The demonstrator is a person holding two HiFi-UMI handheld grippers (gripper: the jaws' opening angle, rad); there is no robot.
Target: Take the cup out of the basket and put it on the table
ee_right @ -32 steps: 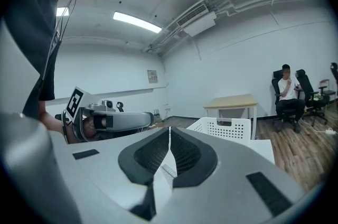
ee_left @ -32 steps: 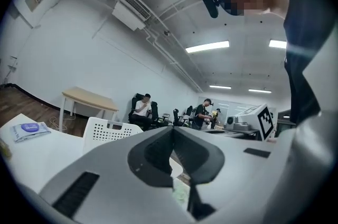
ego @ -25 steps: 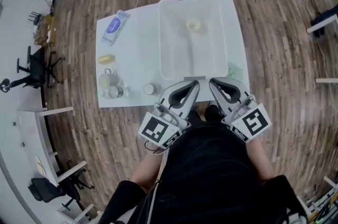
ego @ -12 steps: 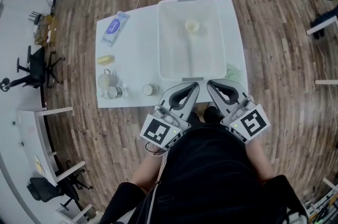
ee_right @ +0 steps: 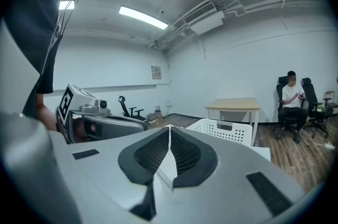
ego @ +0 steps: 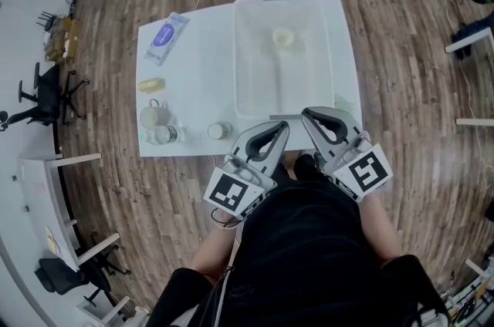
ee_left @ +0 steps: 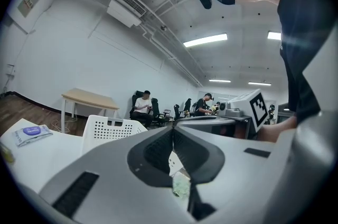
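Note:
A pale yellow cup stands inside the translucent white basket on the white table, toward the basket's far end. My left gripper is shut and empty, held at the table's near edge just short of the basket. My right gripper is also shut and empty, beside it at the basket's near right corner. In the left gripper view the shut jaws point past the perforated basket. In the right gripper view the shut jaws face the basket. The cup is hidden in both gripper views.
Left of the basket lie a blue-and-white packet, a small yellow item, a glass mug, a jar and a round lidded item. Something green sits at the basket's right. Seated people and a wooden table stand behind.
Both grippers stay shut near the table's front edge. The right one has edged slightly forward toward the basket; the head view has shifted a little.

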